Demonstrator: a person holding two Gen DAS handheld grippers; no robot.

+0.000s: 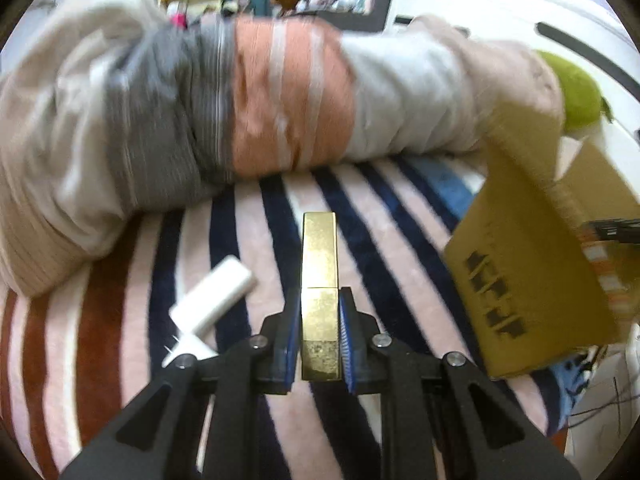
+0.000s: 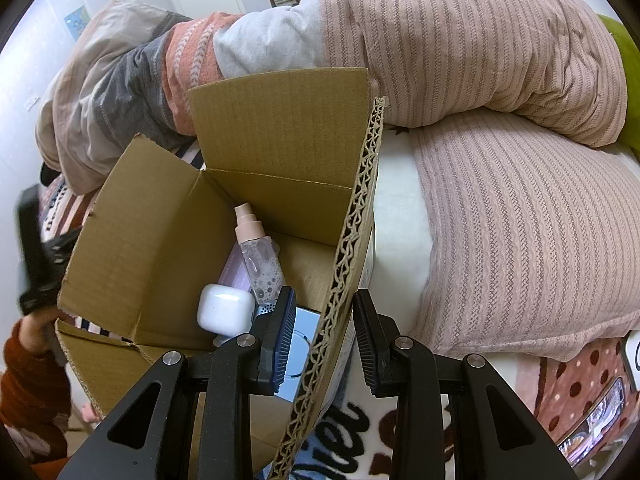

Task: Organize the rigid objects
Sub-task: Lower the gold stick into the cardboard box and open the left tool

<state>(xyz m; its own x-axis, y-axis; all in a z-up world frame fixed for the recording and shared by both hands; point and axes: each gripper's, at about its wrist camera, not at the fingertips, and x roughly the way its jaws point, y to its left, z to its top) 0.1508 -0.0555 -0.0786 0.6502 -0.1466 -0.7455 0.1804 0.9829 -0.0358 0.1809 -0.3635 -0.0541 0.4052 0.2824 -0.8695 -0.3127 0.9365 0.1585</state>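
Looking from the left wrist, the left gripper (image 1: 320,336) is seen clamped on the near end of a gold bar-shaped case (image 1: 319,280), held above the striped blanket (image 1: 120,320). The case looks hard, smooth and maybe slippery, so flat sides are best squeezed. Its long side points straight ahead, away from the claw. A white tube (image 1: 214,298) lies just beside it.

From the right wrist, the right gripper (image 2: 324,344) is seen with a flap of the cardboard box (image 2: 160,220) between its parted pads; whether it is pinched cannot be told.
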